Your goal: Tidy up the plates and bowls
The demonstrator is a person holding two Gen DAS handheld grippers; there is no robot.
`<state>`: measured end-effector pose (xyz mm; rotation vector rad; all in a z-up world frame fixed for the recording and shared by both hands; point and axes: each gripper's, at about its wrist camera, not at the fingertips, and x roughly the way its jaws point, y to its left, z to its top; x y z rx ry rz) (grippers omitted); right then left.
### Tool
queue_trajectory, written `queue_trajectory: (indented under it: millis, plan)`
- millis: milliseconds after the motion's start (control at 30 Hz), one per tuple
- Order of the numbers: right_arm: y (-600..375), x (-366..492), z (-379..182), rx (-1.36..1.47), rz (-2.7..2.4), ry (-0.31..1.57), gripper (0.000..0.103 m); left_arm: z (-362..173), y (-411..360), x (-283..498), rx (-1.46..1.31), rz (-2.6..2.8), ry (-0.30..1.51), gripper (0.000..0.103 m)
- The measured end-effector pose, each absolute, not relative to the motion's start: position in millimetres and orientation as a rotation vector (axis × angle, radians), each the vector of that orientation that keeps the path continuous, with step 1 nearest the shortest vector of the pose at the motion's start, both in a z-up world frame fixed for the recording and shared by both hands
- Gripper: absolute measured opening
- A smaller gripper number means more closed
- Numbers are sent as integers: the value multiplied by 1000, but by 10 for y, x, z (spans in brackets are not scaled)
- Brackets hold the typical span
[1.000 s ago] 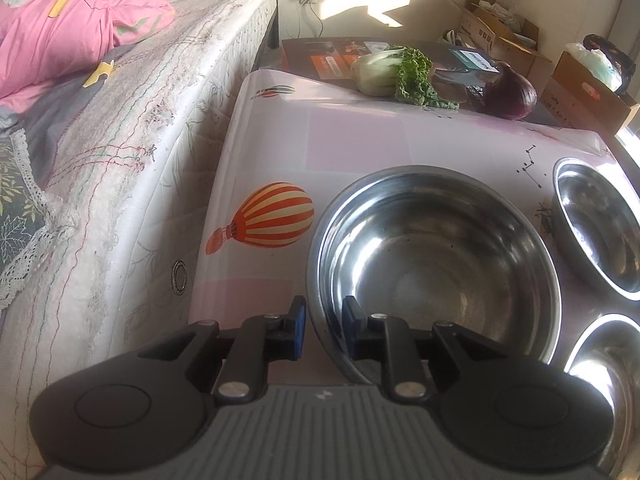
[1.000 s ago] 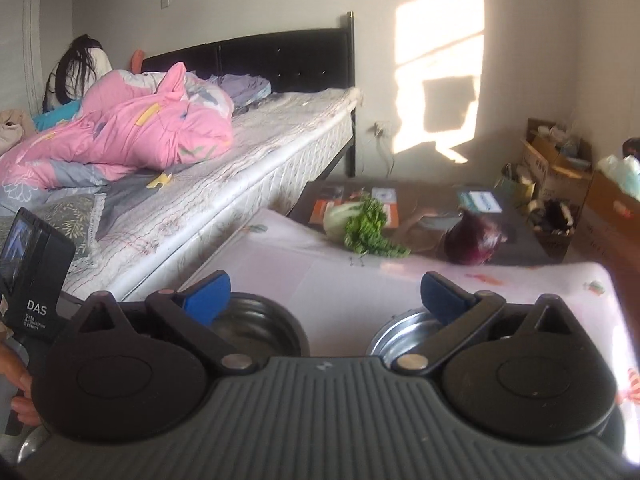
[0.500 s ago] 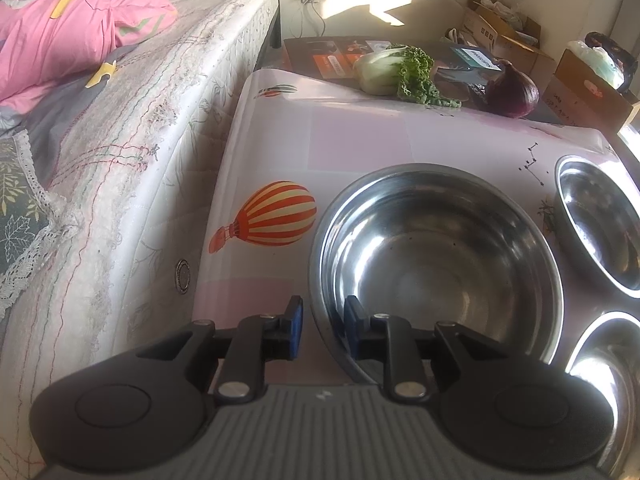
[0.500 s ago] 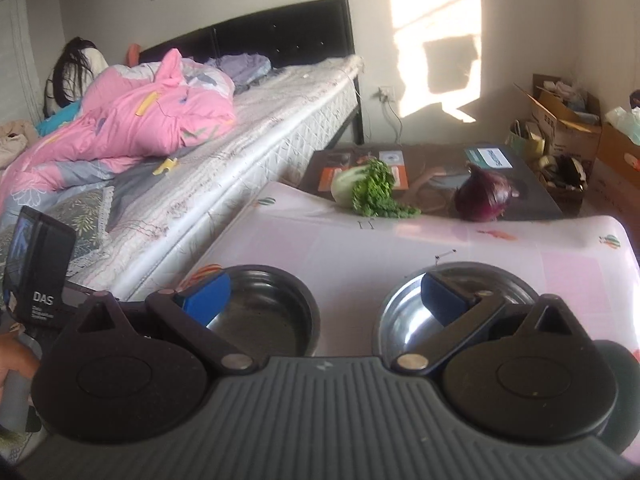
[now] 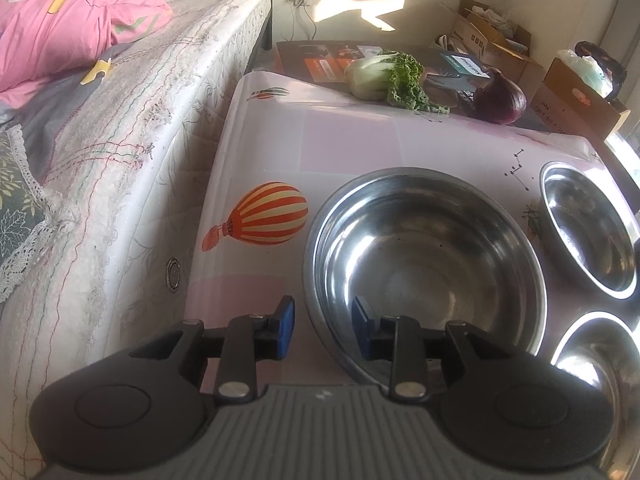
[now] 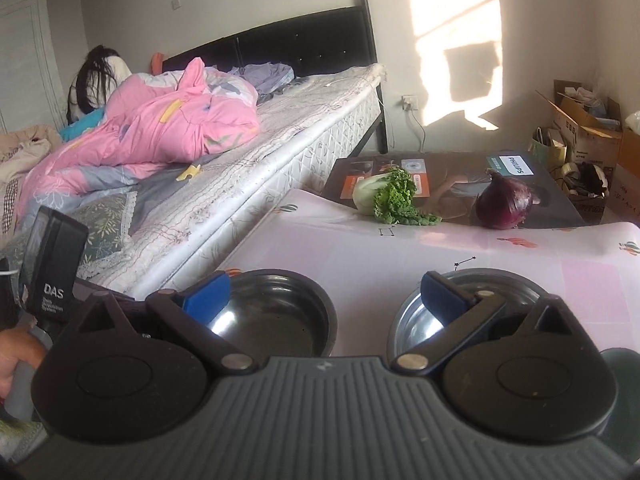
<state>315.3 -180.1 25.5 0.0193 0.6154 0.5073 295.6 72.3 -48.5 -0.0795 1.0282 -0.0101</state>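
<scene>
Left tool (image 5: 322,330) half open, just been opening; big bowl (image 5: 424,264) rim between pads, let go near counter (image 5: 348,148) left edge. Right tool (image 6: 324,292) wide, nothing held.

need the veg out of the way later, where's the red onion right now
The red onion sits at the far end of the pink table, right of the leafy cabbage, against the dark Philips box; beyond the steel bowls in both wrist views.

The right picture edge cuts off two steel bowls (image 5: 588,236) on the table, and a dark green vessel (image 6: 622,364), perhaps a cup, hides behind the right gripper (image 6: 324,292).
</scene>
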Motion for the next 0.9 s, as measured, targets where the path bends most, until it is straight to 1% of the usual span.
queue_trajectory:
  millis: [67, 133, 200, 233, 267, 333, 400, 467, 500, 567, 600, 633, 667, 800, 900]
  plan:
    - [-1737, 3146, 211, -22, 514, 623, 101, -469, 741, 2934, -91, -26, 1029, 39]
    - [-1704, 3162, 147, -30, 523, 642, 99, -464, 756, 2917, -100, -35, 1031, 39]
    - [-1696, 3227, 70, -12, 528, 674, 88, -472, 765, 2914, -105, -38, 1039, 39]
    - [-1702, 3265, 29, 7, 524, 695, 85, -480, 770, 2913, -108, -41, 1045, 39]
    - [-1715, 3309, -15, 34, 519, 717, 77, -487, 770, 2916, -109, -48, 1049, 39]
    - [-1749, 3409, -128, 99, 512, 770, 68, -503, 754, 2927, -105, -70, 1058, 39]
    - [-1788, 3486, -232, 161, 519, 815, 62, -522, 734, 2926, -102, -87, 1063, 39]
    - [-1797, 3543, -319, 200, 524, 855, 53, -544, 726, 2938, -106, -93, 1068, 39]
    - [-1791, 3573, -370, 217, 528, 876, 52, -557, 725, 2946, -110, -90, 1070, 39]
    - [-1777, 3602, -420, 233, 534, 896, 45, -587, 725, 2971, -109, -80, 1076, 37]
    - [-1761, 3613, -441, 234, 537, 903, 42, -605, 723, 2983, -108, -76, 1080, 30]
    - [-1745, 3626, -456, 230, 540, 909, 41, -622, 720, 2995, -108, -74, 1087, 26]
    - [-1724, 3631, -469, 224, 542, 912, 36, -637, 713, 3009, -107, -74, 1095, 23]
    - [-1661, 3677, -531, 210, 546, 938, 25, -652, 707, 3027, -101, -64, 1095, 23]
    - [-1648, 3721, -595, 227, 542, 958, 21, -661, 715, 3054, -106, -56, 1101, 21]
